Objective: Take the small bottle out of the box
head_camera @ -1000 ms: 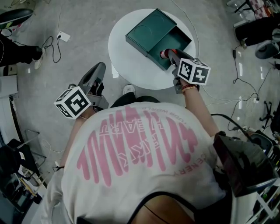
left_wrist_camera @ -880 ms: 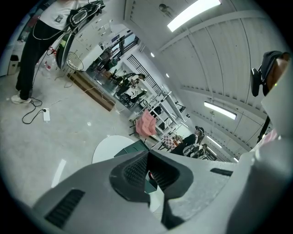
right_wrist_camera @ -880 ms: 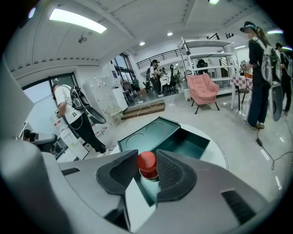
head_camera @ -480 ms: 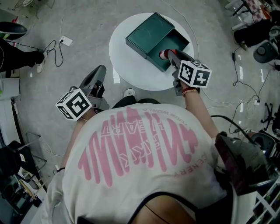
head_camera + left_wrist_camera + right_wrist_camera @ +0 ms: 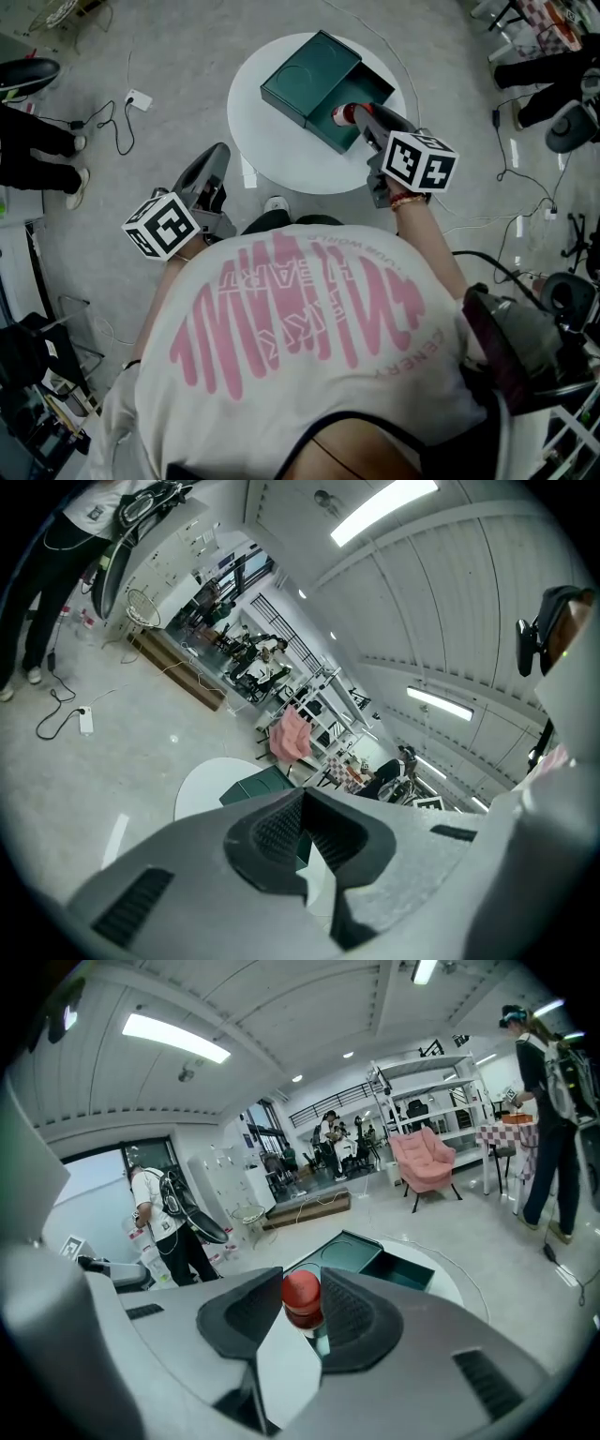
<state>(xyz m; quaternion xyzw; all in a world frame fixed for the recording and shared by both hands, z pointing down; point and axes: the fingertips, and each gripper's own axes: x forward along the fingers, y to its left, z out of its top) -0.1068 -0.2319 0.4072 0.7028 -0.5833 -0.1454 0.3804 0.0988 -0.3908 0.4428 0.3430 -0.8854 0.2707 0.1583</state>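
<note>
A dark green box lies on the round white table, its drawer slid out to the right. My right gripper is shut on the small bottle with a red cap, above the drawer's near corner. In the right gripper view the bottle sits upright between the pads of that gripper, with the box beyond. My left gripper hangs off the table's left side, shut and empty. In its own view the left gripper points towards the table.
A power strip with cables lies on the floor to the left. A person's legs stand at the left edge and another person to the right. A pink armchair and shelves stand farther off.
The right gripper stays shut on the bottle at the drawer and has barely moved. A person's legs have come further into view at the left edge.
</note>
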